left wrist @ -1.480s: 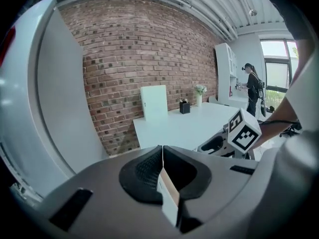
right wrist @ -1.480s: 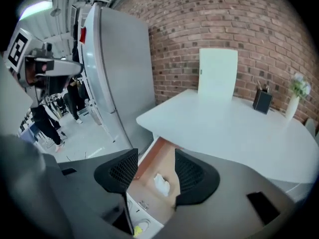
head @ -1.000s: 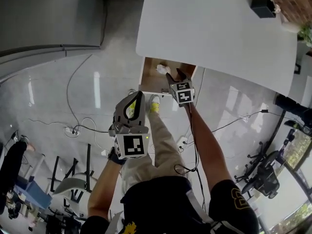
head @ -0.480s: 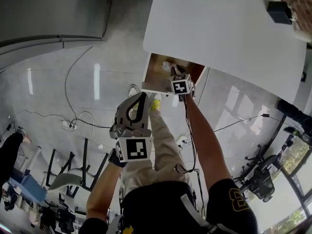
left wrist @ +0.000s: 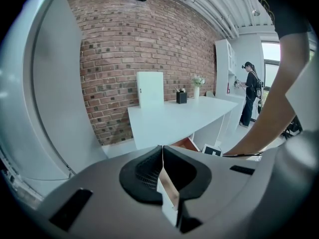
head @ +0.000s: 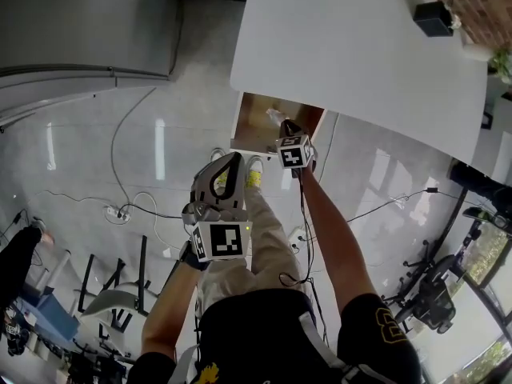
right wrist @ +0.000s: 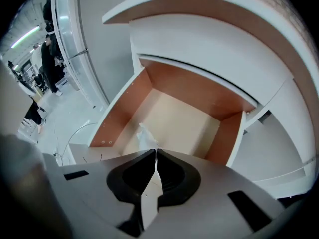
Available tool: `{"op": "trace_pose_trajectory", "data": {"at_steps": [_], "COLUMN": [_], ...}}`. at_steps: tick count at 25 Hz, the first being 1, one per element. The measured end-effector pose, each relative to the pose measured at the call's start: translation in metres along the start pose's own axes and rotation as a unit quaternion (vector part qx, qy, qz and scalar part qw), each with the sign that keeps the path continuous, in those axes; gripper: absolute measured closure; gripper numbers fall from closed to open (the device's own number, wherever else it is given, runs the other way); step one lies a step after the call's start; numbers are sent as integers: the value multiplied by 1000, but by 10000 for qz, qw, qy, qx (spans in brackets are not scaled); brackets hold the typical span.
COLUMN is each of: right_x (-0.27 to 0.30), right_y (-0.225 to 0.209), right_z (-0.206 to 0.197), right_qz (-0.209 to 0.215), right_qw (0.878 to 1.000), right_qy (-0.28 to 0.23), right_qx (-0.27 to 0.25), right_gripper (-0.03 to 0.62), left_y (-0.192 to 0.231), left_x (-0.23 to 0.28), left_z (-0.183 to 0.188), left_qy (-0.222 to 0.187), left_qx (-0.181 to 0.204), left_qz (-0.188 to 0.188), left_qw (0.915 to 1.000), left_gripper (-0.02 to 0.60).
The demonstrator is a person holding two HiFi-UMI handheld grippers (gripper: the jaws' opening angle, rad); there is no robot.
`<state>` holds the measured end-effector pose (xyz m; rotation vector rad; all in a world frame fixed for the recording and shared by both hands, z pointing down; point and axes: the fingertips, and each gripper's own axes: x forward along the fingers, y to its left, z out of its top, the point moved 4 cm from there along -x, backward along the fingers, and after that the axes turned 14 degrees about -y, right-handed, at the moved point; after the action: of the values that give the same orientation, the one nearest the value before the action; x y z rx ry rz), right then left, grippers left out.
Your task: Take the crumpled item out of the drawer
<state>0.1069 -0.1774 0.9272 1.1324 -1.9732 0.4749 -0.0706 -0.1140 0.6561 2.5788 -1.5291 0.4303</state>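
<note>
The open wooden drawer (head: 250, 112) (right wrist: 124, 108) hangs under the white table (head: 360, 46). A crumpled white item (head: 274, 116) (right wrist: 144, 136) lies near the drawer's front left. My right gripper (head: 285, 125) (right wrist: 156, 151) points steeply down into the drawer. Its jaws have just been closing, and they now meet on the near edge of the crumpled item. Most of the item sticks out beyond the fingertips. My left gripper (head: 230, 162) (left wrist: 162, 147) is held well short of the drawer, above the floor, shut with nothing in it.
The table (left wrist: 174, 118) carries a small black box (head: 432, 13) and a white panel (left wrist: 150, 88) near a brick wall. Cables (head: 128, 206) lie on the glossy floor. A grey curved wall (head: 80, 30) stands to the left. Another person (left wrist: 248, 91) stands far off.
My right gripper's jaws have gone from wide open to closed at the crumpled item. The left gripper has stayed about where it was.
</note>
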Motion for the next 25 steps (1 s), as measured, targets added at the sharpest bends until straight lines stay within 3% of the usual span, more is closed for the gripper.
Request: {"op": "trace_pose_trajectory", "data": {"at_steps": [7, 13, 18, 25], "right_x": [-109, -232, -340, -460], "right_y": [-3, -15, -43, -67], "right_z": [61, 135, 205, 269], "right_qz": [-43, -276, -714, -1421], "right_qw": [9968, 9819, 9541, 8991], "right_qy": [-788, -1874, -2894, -4112], "right_qx": [-124, 59, 281, 473], "right_gripper": [559, 560, 560, 563], "left_y": [-6, -13, -24, -25], "left_x": [-26, -47, -51, -55], "left_z": [56, 111, 163, 227], "left_qy": [-273, -522, -788, -1276], "left_qx": [333, 441, 618, 746], "left_qz": [-213, -239, -348, -509], "left_qw": [9988, 9974, 9944, 9877], "left_gripper": [561, 561, 561, 561]}}
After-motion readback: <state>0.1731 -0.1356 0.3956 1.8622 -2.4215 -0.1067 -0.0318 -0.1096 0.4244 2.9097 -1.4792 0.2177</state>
